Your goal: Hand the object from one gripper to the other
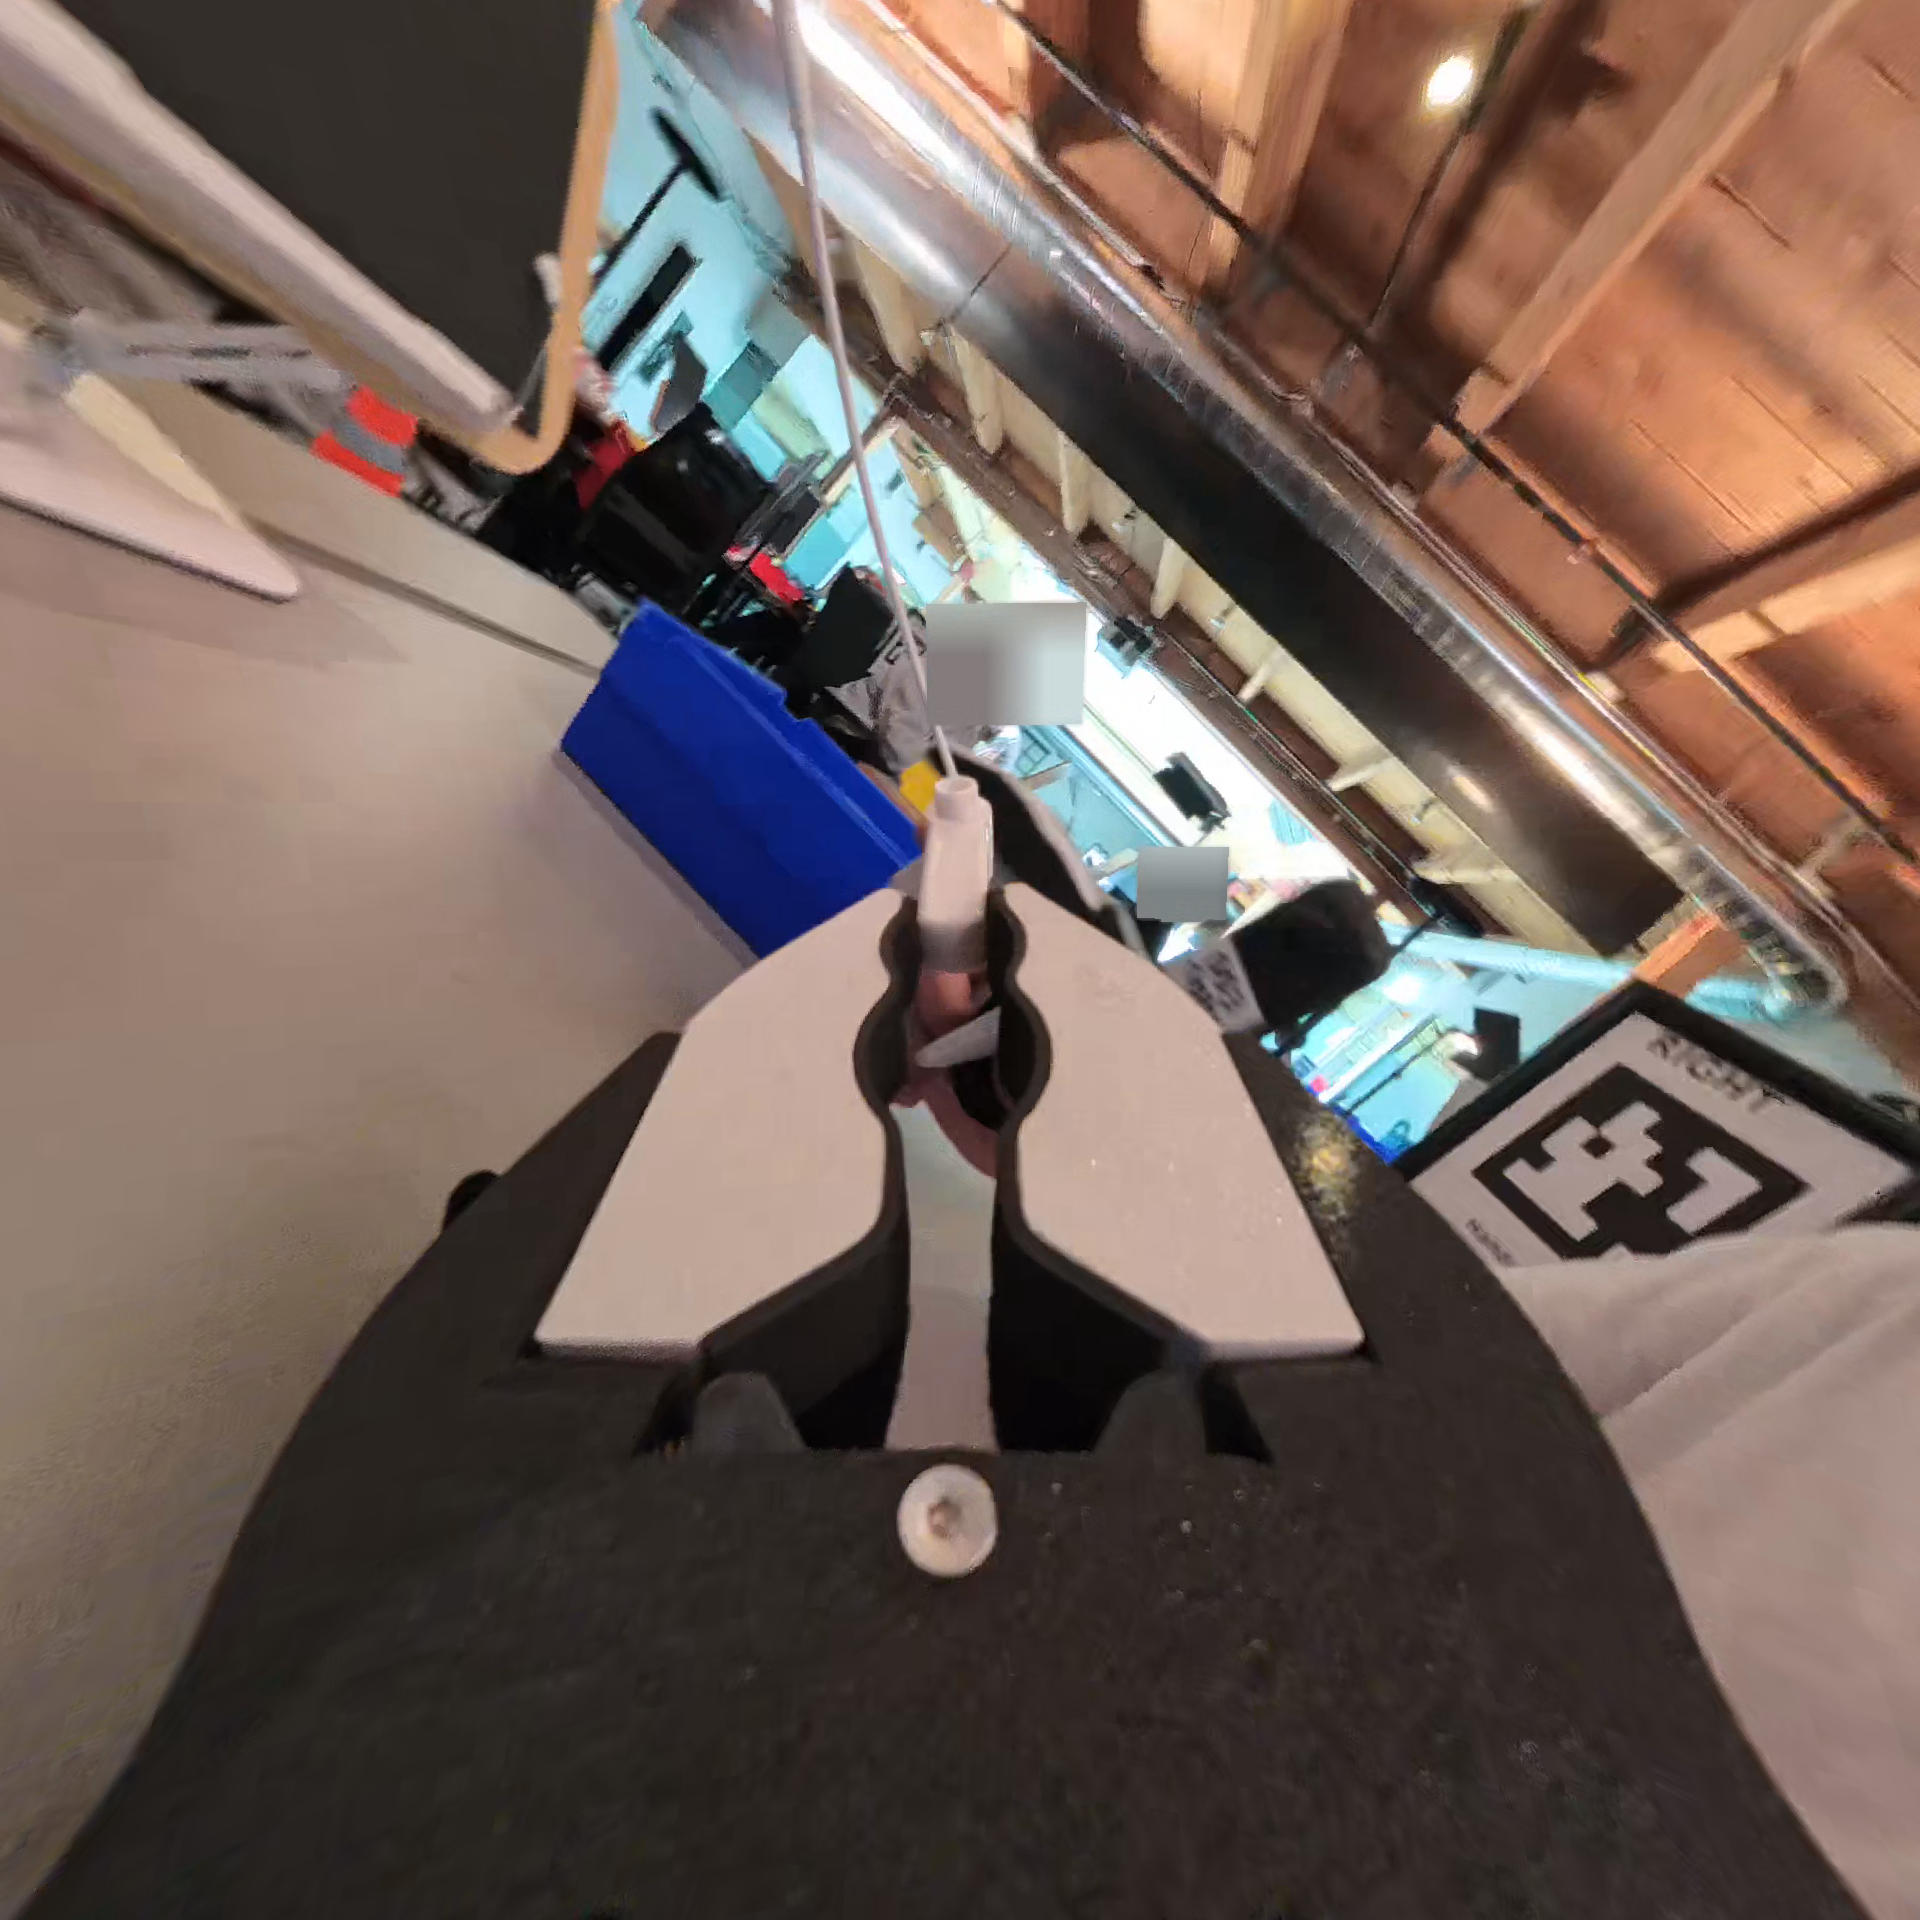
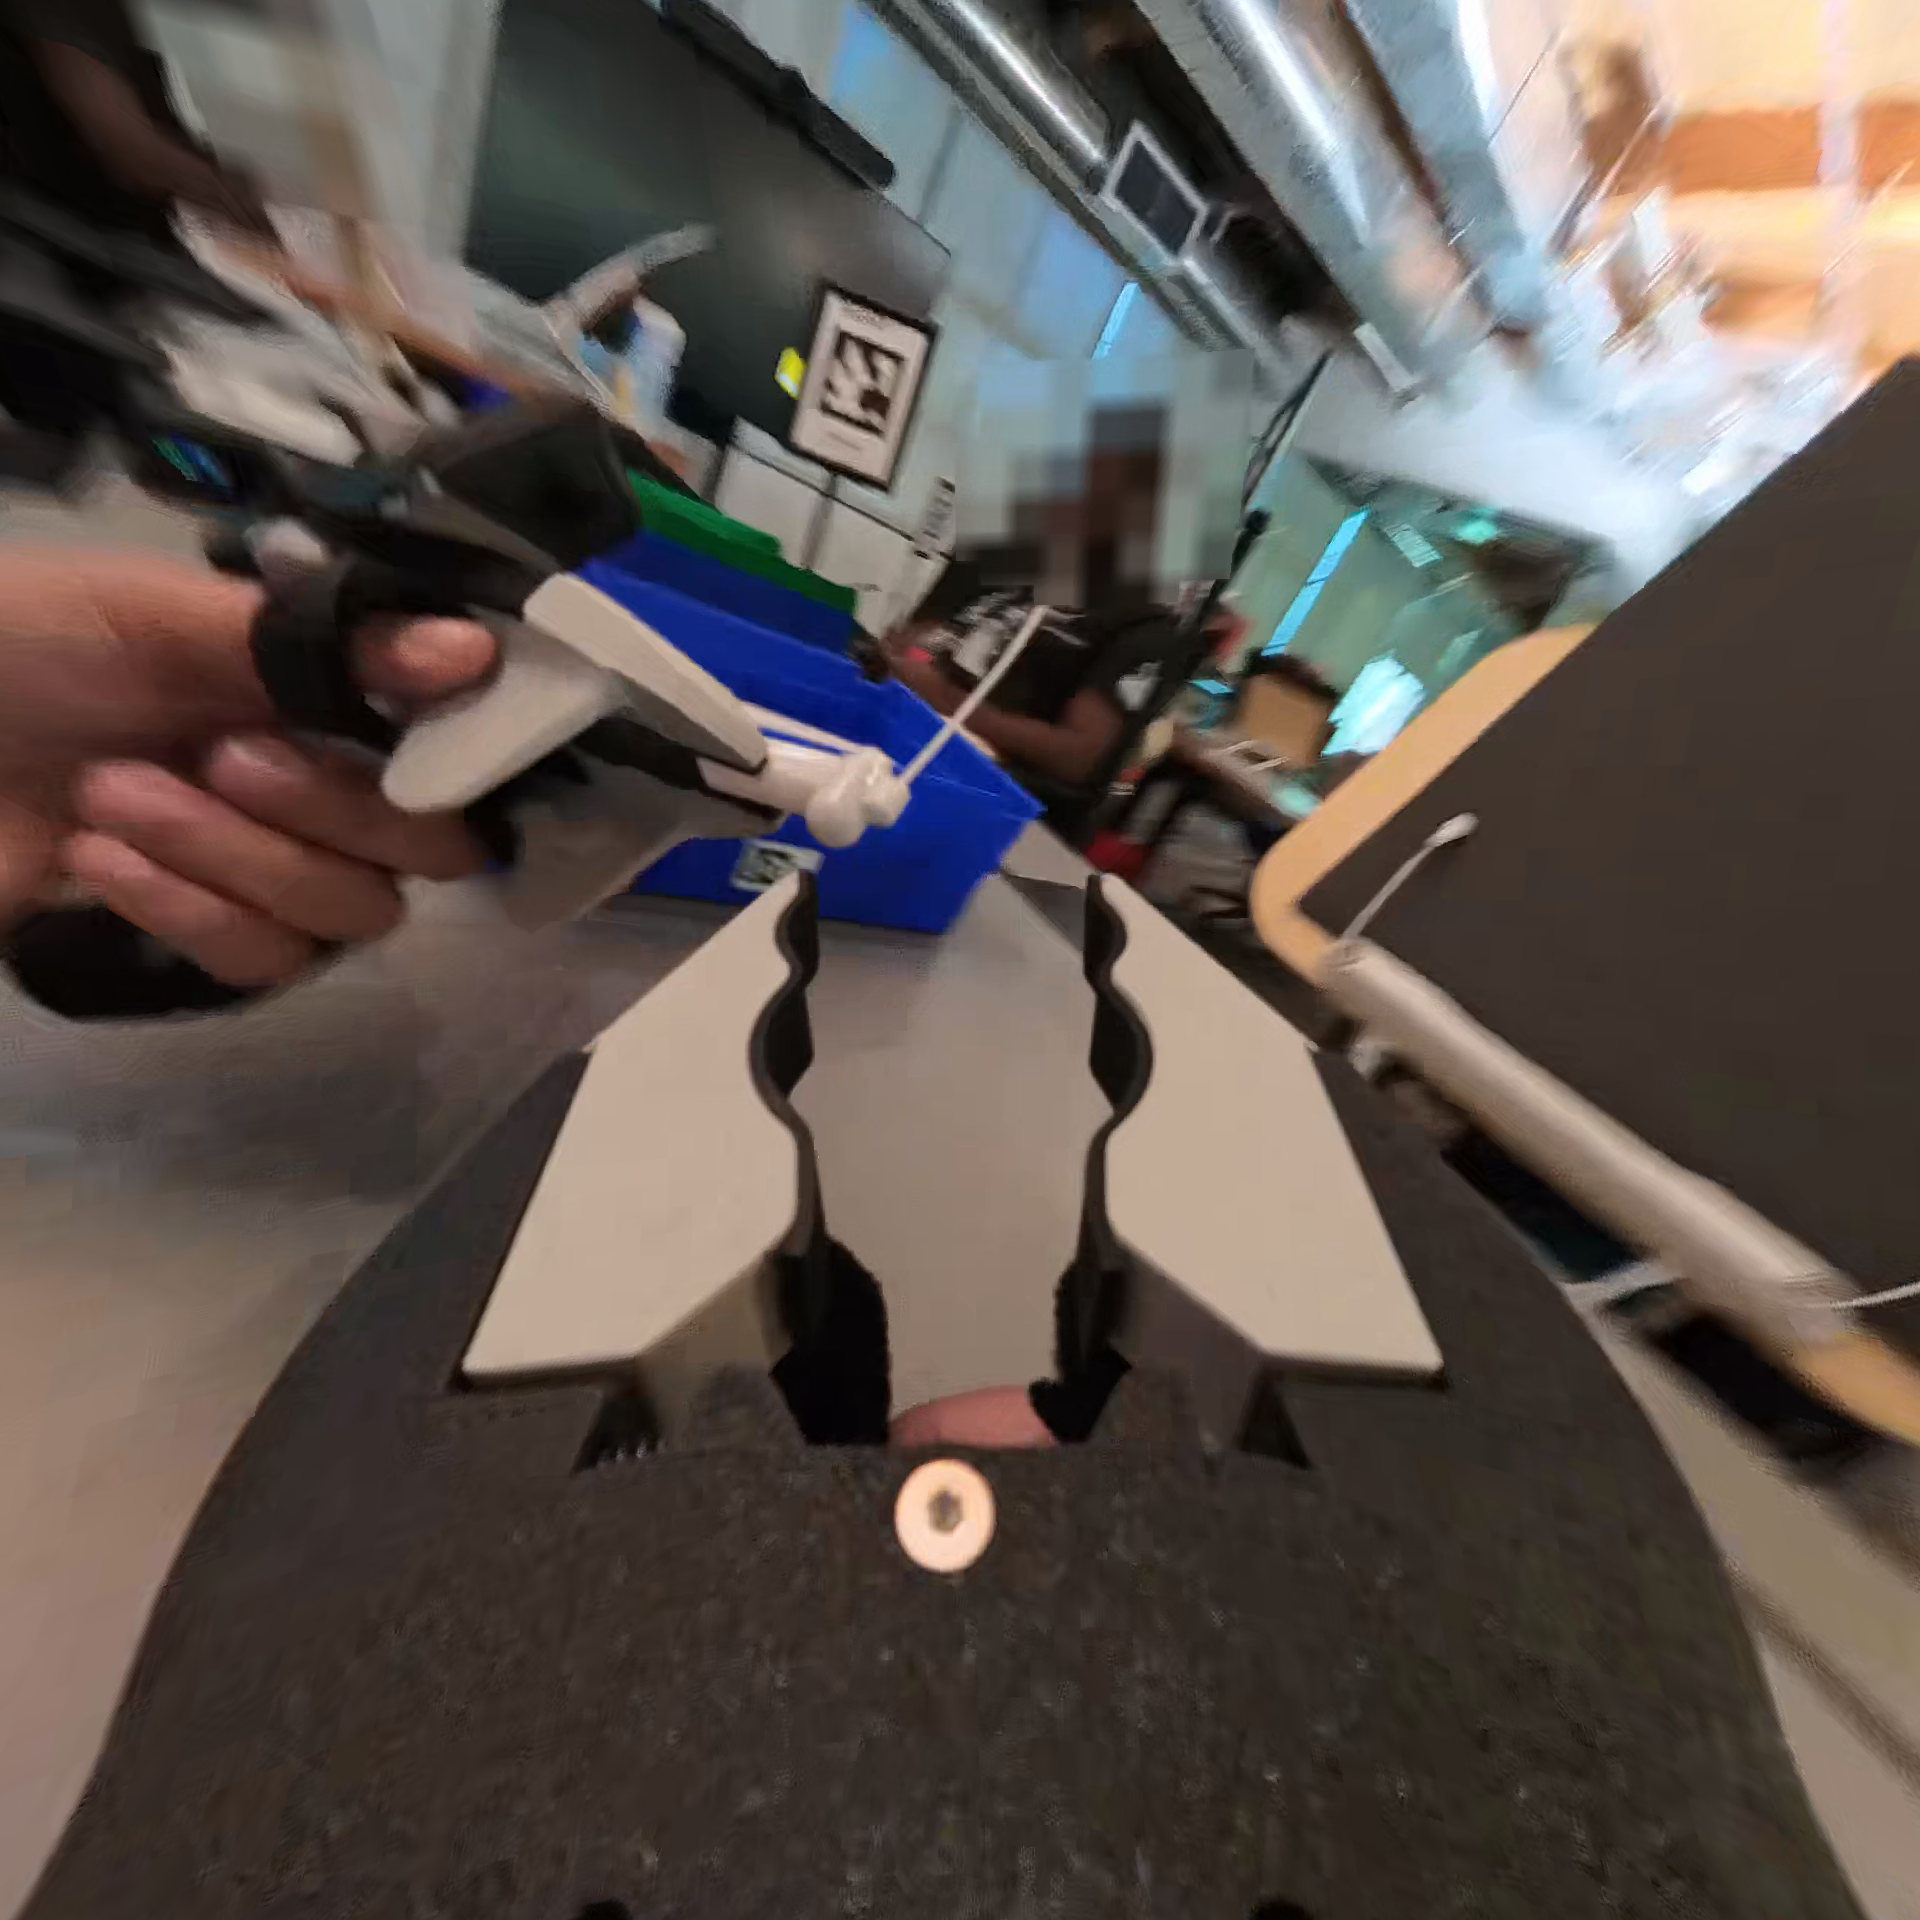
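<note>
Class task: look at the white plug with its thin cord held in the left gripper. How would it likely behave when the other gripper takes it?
The white plug looks like rigid plastic, so probably stiff. Its smooth, rounded body might slip or twist. The thin cord runs off out of view, so it may tug. The left gripper holds it; the right gripper is open.

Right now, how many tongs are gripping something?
1: the left tongs pinch the white cable plug; the right tongs are open and hold nothing.

The white cable (image 1: 831,312) is cut off at twelve o'clock; its plug's (image 1: 956,883) lower end is hidden between closed fingers (image 1: 790,1122).
</note>
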### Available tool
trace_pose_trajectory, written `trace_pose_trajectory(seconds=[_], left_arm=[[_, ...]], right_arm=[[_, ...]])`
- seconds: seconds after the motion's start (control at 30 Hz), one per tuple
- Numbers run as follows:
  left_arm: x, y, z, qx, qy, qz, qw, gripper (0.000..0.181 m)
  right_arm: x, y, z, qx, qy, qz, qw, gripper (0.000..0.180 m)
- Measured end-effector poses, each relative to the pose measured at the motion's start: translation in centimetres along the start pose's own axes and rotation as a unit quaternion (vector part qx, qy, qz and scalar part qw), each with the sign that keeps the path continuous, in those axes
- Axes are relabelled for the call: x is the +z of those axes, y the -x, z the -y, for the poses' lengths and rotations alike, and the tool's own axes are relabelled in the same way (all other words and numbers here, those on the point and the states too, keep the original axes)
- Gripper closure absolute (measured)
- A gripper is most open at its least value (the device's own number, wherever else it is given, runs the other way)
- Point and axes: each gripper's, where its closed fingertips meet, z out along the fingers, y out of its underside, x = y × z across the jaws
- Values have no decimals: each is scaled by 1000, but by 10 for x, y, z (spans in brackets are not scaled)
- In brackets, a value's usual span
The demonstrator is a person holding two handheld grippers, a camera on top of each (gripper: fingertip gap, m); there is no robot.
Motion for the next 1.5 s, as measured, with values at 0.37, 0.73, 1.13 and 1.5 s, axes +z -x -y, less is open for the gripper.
trace_pose_trajectory(seconds=[0.37,0.73,1.13,1.5], left_arm=[[3,17,-18,-1,39,86,996,169],[9,1,-23,6,72,12,997,163],[-6,12,32,26,66,63,996,130],[-19,3,55,28,13,58,998,149]], right_arm=[[18,33,-22,-469,99,-110,871,132],[13,27,-10,-517,66,-139,842,166],[4,57,18,-600,-7,-129,789,166],[11,91,17,-609,-20,-98,787,166]])
